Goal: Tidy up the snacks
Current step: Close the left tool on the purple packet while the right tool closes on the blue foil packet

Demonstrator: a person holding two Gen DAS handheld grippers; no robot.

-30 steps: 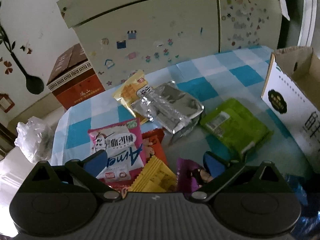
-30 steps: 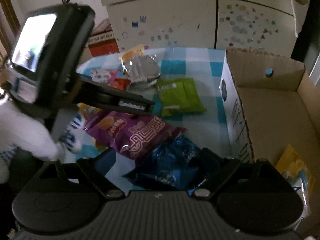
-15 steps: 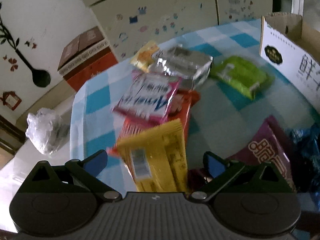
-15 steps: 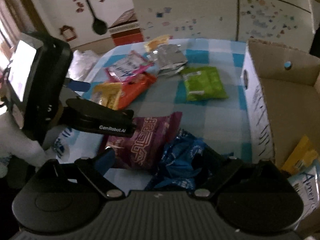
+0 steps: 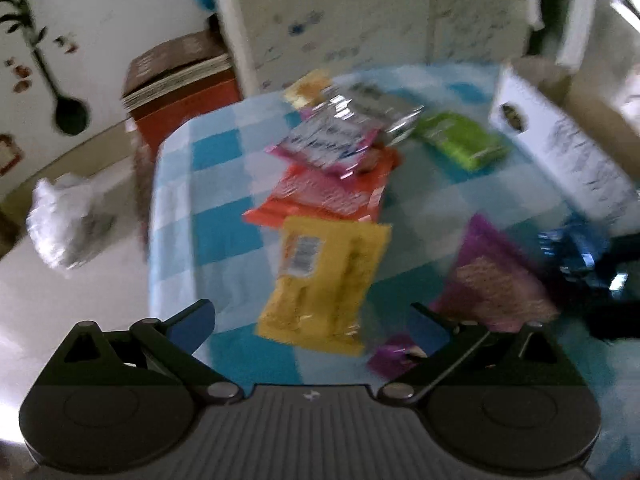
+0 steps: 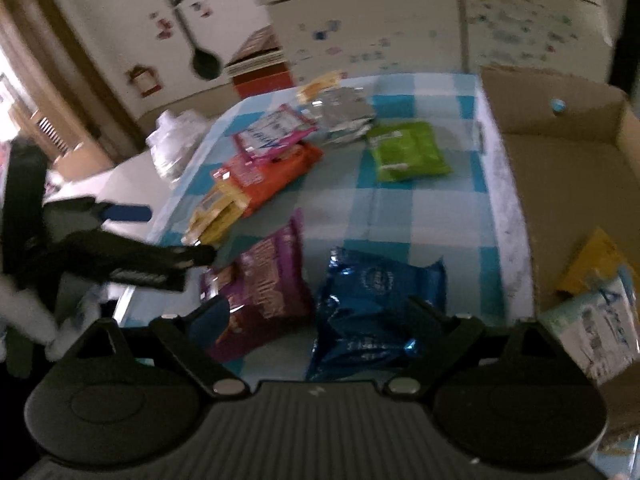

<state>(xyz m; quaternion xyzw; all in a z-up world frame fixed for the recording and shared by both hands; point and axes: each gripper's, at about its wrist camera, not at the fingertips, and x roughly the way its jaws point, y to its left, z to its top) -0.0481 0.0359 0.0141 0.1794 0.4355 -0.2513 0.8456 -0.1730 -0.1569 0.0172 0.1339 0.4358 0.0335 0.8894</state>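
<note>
Snack packets lie on a blue checked tablecloth (image 5: 216, 240). My left gripper (image 5: 310, 324) is open, and a yellow packet (image 5: 324, 280) lies flat just ahead of its jaws. Past it are an orange packet (image 5: 328, 192), a pink-and-white one (image 5: 328, 144), a silver one (image 5: 372, 108) and a green one (image 5: 460, 140). My right gripper (image 6: 316, 316) hovers over a blue packet (image 6: 376, 296); its jaws are closing slightly, pads clear of it. A purple packet (image 6: 268, 280) lies to its left. The left gripper (image 6: 168, 234) shows at the table's left edge.
An open cardboard box (image 6: 560, 184) stands on the table's right side with a yellow packet (image 6: 592, 268) and a white one (image 6: 596, 328) inside. Off the table's left edge are a white plastic bag (image 5: 68, 224) and a red-brown carton (image 5: 180, 84).
My left gripper has drawn back towards the table's left edge; the yellow packet now lies ahead of its jaws. The right gripper shifted slightly, with the blue packet still under it.
</note>
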